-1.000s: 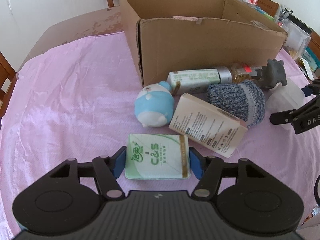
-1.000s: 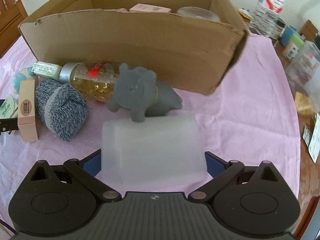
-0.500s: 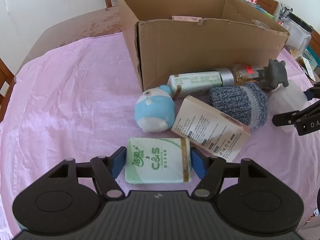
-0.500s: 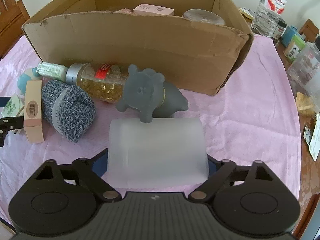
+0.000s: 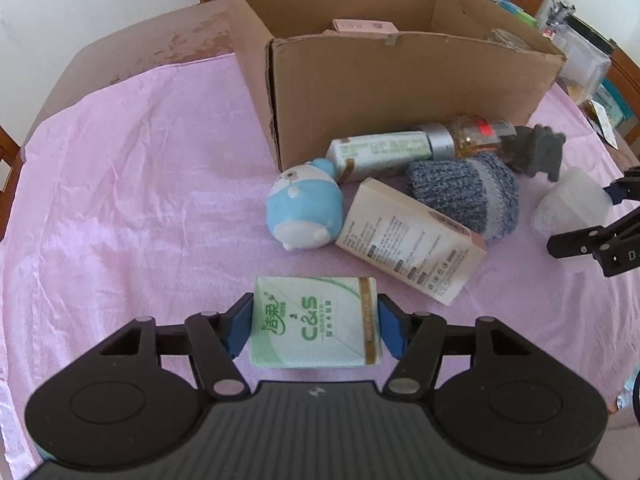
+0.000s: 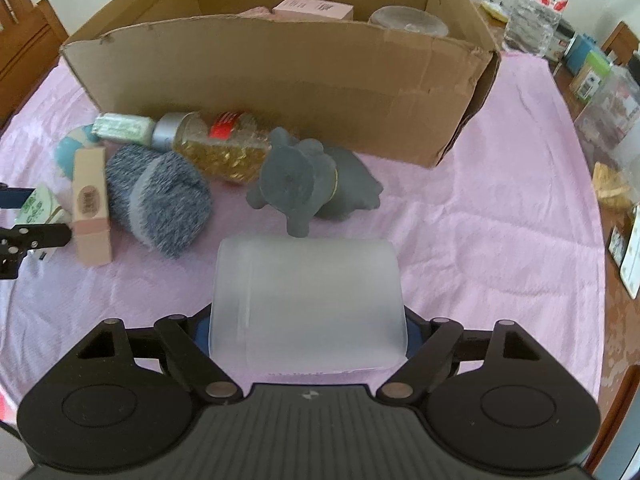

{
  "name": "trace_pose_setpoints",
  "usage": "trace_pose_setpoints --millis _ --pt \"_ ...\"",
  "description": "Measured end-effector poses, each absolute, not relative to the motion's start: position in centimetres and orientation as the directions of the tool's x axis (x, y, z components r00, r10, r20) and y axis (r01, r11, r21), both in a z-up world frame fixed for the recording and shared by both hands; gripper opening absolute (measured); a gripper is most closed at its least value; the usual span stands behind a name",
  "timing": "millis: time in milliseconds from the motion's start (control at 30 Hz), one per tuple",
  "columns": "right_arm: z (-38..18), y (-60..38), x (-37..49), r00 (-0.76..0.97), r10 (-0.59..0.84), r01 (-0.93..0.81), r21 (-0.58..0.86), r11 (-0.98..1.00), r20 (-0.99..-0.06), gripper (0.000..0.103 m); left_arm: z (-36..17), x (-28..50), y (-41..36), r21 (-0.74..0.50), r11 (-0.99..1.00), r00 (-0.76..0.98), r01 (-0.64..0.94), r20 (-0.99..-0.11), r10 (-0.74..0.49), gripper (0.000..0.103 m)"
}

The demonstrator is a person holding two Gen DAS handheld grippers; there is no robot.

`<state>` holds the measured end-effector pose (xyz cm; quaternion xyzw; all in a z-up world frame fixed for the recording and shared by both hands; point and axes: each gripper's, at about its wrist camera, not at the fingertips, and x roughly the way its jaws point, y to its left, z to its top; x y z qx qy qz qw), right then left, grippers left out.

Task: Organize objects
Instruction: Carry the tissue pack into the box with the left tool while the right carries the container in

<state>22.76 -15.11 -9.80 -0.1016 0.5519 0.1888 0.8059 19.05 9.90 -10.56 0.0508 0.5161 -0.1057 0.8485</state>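
My left gripper point(image 5: 314, 326) is shut on a green and white tissue pack point(image 5: 314, 324) and holds it above the pink cloth point(image 5: 132, 184). My right gripper point(image 6: 308, 330) is shut on a frosted white plastic container point(image 6: 308, 304), lifted off the cloth; it also shows in the left wrist view point(image 5: 572, 204). A cardboard box point(image 6: 280, 76) stands open behind, with a pink box point(image 6: 314, 8) and a glass jar point(image 6: 408, 20) inside. In front of it lie a blue toy point(image 5: 306, 210), a beige carton point(image 5: 412, 240), a knitted grey roll point(image 6: 160, 198), a capsule bottle point(image 6: 216, 144), a green tube point(image 5: 380, 152) and a grey animal figure point(image 6: 312, 184).
A water bottle point(image 6: 540, 0) and several small containers point(image 6: 592, 72) stand at the table's right edge. Wooden chairs point(image 6: 24, 40) stand around the table. Bare worn tabletop point(image 5: 152, 40) shows beyond the cloth at the far left.
Both grippers have risen and pulled back with their loads. The tissue pack and the frosted container have come up off the cloth, and the box interior shows more.
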Motion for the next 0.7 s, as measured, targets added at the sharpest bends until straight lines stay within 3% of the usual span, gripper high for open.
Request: trace_pose_setpoints --millis 700 --pt "-3.0 -14.8 20.7 0.332 0.304 -0.572 0.066 0.818 -0.893 0.087 -2.2 19.9 8.1 -0.083 0.934 0.451 0.348 -0.858 -0.245 0.063"
